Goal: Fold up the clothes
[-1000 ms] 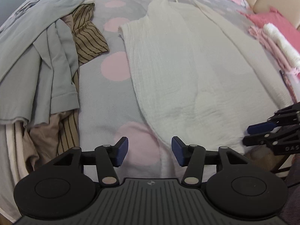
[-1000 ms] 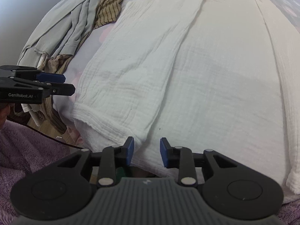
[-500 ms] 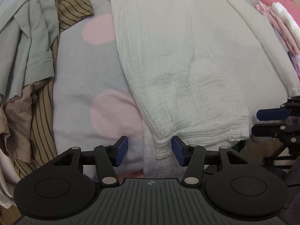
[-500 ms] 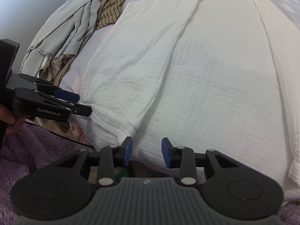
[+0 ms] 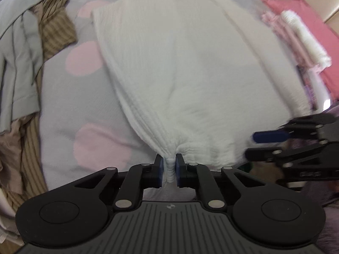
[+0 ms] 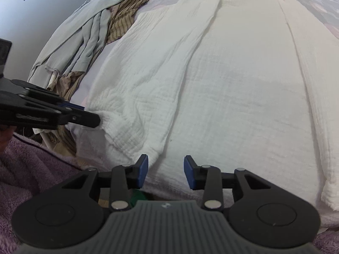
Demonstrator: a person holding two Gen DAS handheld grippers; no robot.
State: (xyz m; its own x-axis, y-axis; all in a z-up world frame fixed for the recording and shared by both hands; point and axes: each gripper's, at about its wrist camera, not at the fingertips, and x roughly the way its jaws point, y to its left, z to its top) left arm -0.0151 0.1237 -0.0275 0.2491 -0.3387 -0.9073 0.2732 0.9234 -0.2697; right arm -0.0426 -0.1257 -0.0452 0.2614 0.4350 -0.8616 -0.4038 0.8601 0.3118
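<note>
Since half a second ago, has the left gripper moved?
Yes. The left gripper advanced onto the white garment's near hem and closed, bunching it beside the pink dot.

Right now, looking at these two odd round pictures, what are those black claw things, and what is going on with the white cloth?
No robot here: a person holds two black hand-held grippers, each with two blue-padded fingers and a wide-angle camera looking along them. One picture comes from the left gripper, the other from the right gripper.

On the grey bedspread with pink dots lies a white crinkled cotton garment, spread flat. Beside it is a heap with a pale blue-grey garment and a brown striped one; pink clothes lie on the other side.

The left gripper is shut, pinching the white garment's near corner. The right gripper is open at the near hem, holding nothing.
</note>
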